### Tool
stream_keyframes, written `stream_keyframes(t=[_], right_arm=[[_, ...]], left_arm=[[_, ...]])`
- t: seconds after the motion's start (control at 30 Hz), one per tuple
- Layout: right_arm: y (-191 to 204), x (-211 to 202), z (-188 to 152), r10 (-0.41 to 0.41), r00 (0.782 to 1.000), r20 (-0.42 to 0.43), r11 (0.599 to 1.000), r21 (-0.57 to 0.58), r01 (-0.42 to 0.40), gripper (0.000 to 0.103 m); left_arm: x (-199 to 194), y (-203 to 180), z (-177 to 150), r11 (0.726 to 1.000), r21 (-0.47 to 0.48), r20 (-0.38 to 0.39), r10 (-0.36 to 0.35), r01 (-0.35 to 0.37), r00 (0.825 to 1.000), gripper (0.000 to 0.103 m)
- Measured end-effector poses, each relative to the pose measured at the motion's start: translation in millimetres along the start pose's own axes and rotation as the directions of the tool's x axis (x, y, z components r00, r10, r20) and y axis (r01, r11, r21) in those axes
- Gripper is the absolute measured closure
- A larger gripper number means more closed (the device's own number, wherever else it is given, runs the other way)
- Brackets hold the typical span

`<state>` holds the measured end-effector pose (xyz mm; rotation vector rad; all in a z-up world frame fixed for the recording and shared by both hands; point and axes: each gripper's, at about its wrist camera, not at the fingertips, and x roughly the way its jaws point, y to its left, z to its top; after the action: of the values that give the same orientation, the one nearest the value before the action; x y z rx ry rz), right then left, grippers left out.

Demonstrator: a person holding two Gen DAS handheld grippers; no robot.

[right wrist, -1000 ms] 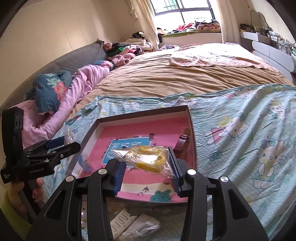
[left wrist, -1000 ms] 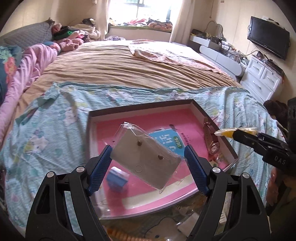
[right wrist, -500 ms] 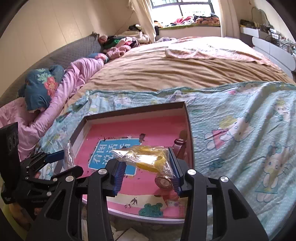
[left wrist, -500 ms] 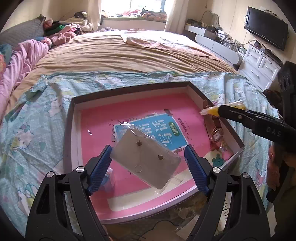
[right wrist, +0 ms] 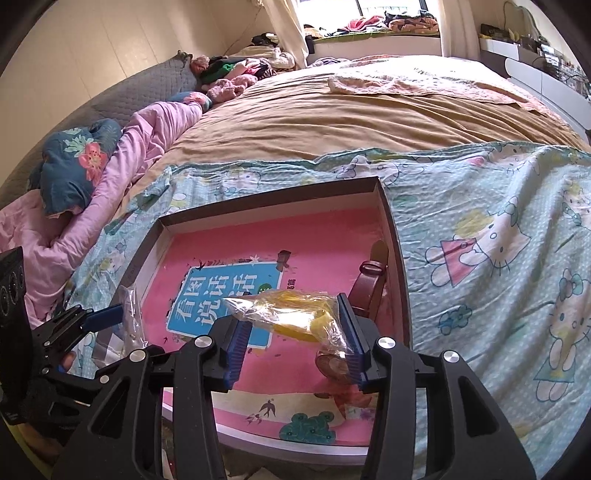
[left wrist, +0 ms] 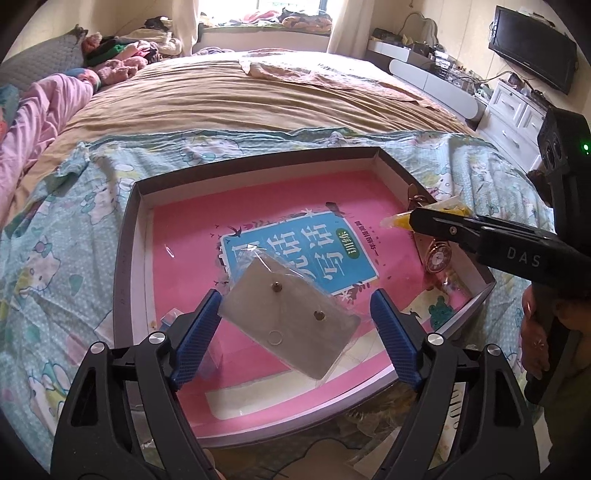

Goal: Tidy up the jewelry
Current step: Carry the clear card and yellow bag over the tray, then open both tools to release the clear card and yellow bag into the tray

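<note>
Left gripper (left wrist: 291, 325) pinches a clear bag (left wrist: 290, 319) holding a grey card with two studs, above the pink-lined box (left wrist: 125, 266). Right gripper (right wrist: 293, 334) pinches a yellow-filled bag (right wrist: 291, 319) beside the watch (right wrist: 369, 291).

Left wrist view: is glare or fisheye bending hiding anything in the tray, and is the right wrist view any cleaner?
Left wrist view: sharp; the window is blown out, small glints on the earring card bag, tray edges bowed. Right wrist view: equally sharp; the window overexposed, the yellow jewelry bag partly hides the watch.
</note>
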<state>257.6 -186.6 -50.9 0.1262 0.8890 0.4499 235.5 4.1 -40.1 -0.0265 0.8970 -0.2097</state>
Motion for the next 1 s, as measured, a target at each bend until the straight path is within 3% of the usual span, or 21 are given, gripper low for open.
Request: stream_keyframes(t=[0.57, 0.7, 1.0], right_arm=[[-4.7, -38.9, -11.9, 0.03, 0.998, 0.06, 0.998, 0.051, -0.033, 0.027], [-4.2, -53.6, -15.8, 0.048, 0.996, 0.079, 0.996, 0.065, -0.054, 0.022], [2.0, -83.2, -20.3, 0.065, 0.991, 0.119, 0.996, 0.057, -0.073, 0.018]], left_arm=[[-11.9, 6.7, 4.9, 1.0, -0.023, 0.02, 0.012, -0.011, 1.0, 0.015], [-22.6, 9.2, 8.1, 0.999, -0.037, 0.04, 0.023, -0.021, 0.999, 0.01], [-50.5, 15.9, 15.6, 0.997, -0.071, 0.086, 0.014, -0.008, 0.996, 0.01]])
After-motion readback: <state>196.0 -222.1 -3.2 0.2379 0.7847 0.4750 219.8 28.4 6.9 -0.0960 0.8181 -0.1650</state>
